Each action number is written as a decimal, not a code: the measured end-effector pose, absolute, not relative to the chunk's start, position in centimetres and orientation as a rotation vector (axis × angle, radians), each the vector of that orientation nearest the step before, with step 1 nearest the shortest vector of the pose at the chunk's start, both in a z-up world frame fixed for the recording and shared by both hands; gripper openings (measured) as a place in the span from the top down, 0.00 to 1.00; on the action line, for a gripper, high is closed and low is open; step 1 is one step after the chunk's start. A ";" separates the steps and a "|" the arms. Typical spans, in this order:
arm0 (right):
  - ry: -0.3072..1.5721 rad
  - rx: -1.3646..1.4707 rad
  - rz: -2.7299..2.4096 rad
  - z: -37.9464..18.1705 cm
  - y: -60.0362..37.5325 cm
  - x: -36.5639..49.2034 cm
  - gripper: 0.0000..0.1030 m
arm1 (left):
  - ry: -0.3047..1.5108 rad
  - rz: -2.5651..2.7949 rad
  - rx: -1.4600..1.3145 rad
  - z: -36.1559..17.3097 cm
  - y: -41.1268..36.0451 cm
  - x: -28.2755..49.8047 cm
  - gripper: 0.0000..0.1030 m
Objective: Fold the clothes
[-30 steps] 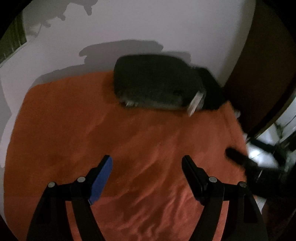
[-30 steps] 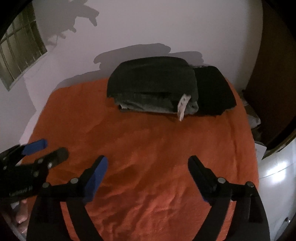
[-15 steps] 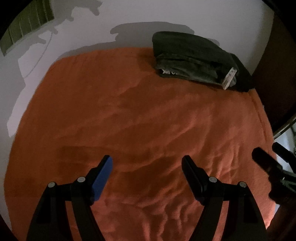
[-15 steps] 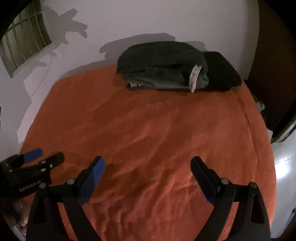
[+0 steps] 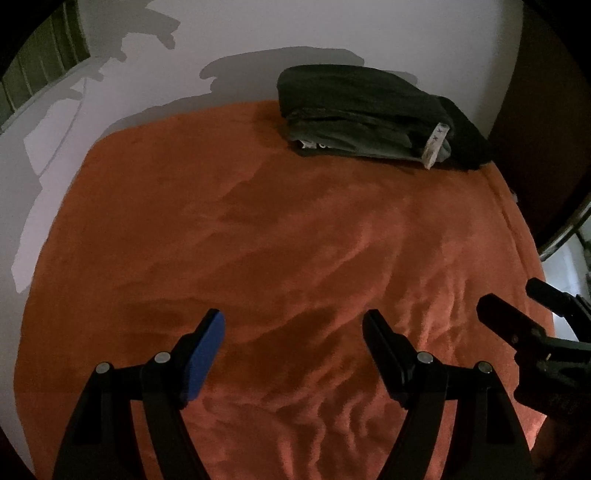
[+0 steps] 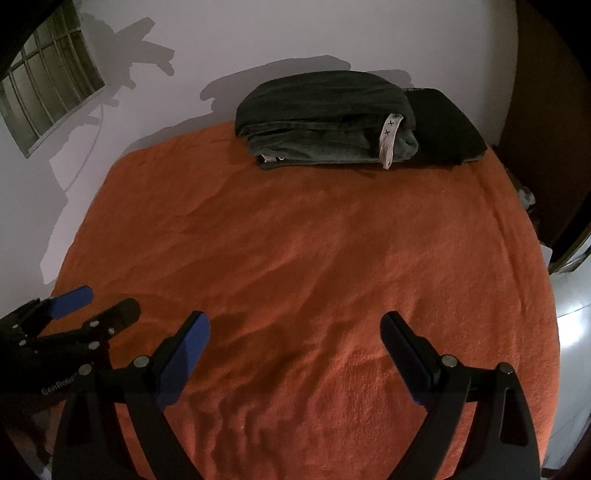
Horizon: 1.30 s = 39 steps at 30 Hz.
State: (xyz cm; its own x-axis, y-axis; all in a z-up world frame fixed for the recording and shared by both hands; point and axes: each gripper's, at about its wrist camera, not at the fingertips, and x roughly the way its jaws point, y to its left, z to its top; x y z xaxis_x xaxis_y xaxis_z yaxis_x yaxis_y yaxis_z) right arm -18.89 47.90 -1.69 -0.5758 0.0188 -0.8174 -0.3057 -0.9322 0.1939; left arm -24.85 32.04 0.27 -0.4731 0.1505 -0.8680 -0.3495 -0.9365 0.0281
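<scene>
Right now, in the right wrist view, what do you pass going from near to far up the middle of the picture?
right gripper, open → orange blanket → folded dark clothes with a white tag → white wall.

A stack of folded dark clothes [image 6: 325,122] lies at the far edge of the orange blanket [image 6: 295,258], against the white wall. The top piece is dark grey-green, rounded over greyer folded layers. A white tag [image 6: 389,140] with small crosses hangs down its front. A black folded garment [image 6: 443,125] lies touching its right side.
</scene>
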 end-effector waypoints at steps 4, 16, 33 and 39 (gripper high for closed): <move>0.501 -1.366 2.590 -2.2 47.7 -18.9 0.09 | 0.297 2.451 -1.426 0.3 31.8 -24.8 0.24; 0.492 -1.393 2.610 -2.4 46.8 -18.6 0.09 | 0.277 2.426 -1.464 0.3 31.5 -24.9 0.24; 0.504 -1.410 2.619 -2.4 46.1 -18.6 0.09 | 0.270 2.424 -1.473 0.1 31.1 -24.5 0.24; 0.505 -1.420 2.621 -2.4 45.8 -18.8 0.09 | 0.260 2.432 -1.475 0.3 30.8 -23.9 0.24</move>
State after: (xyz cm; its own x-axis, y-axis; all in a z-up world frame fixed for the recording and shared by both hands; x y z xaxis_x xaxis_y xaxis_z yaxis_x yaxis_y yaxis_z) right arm -18.79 45.79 -2.44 -0.5534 -0.0541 -0.8312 -0.2583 -0.9376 0.2330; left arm -23.89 30.75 0.34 -0.4372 0.1477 -0.8872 -0.3319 -0.9433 0.0066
